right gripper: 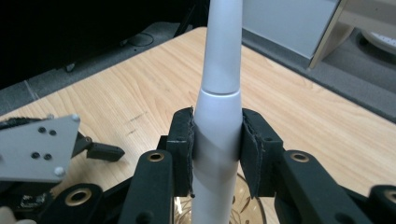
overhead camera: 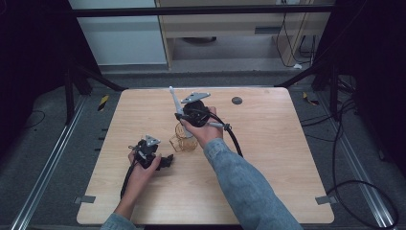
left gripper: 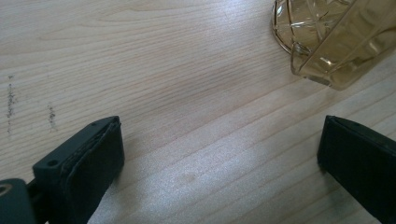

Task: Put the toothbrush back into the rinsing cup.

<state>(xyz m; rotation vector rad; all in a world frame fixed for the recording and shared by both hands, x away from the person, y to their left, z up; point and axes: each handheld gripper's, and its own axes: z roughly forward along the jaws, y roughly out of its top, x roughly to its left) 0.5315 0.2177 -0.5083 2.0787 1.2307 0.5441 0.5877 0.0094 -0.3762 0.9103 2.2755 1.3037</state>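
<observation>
Light wood worktop [overhead camera: 268, 158] on a dark frame, grey floor around it, pale cabinets at 12 o'clock beyond the far edge.

High view: one amber cut-glass cup [overhead camera: 184, 139] near worktop centre. Right gripper [overhead camera: 181, 115] sits over it, holding one white handle, likely an electric toothbrush [overhead camera: 174, 99], which tilts up toward 11 o'clock. Right hand [overhead camera: 203, 130] wraps the gripper body, denim sleeve [overhead camera: 244, 187] runs in from 5 o'clock. Left gripper [overhead camera: 167, 160] lies low on the worktop at 8 o'clock of the glass, near it but apart. One small dark disc [overhead camera: 236, 100] near the far edge at 1 o'clock, well apart from everything. Black cables trail from both grippers.

Right gripper view adds what the high view can't resolve: both jaws pressed onto the toothbrush [right gripper: 217, 116] just below the seam in its body, pads flat on either side. Rim of the glass [right gripper: 245, 205] shows directly beneath, the toothbrush's lower end reaches down into it; can't tell if it touches bottom. The left gripper's grey plate [right gripper: 35, 147] shows at 9 o'clock.

Left gripper view: jaws spread wide, nothing between them but bare wood. The glass [left gripper: 331, 42] sits at 1 o'clock of that view, ahead of the right-hand jaw, not touching. Faint dark scuff marks [left gripper: 11, 100] on the wood at 9 o'clock.

Nothing blocks the path between the left gripper and the glass.
</observation>
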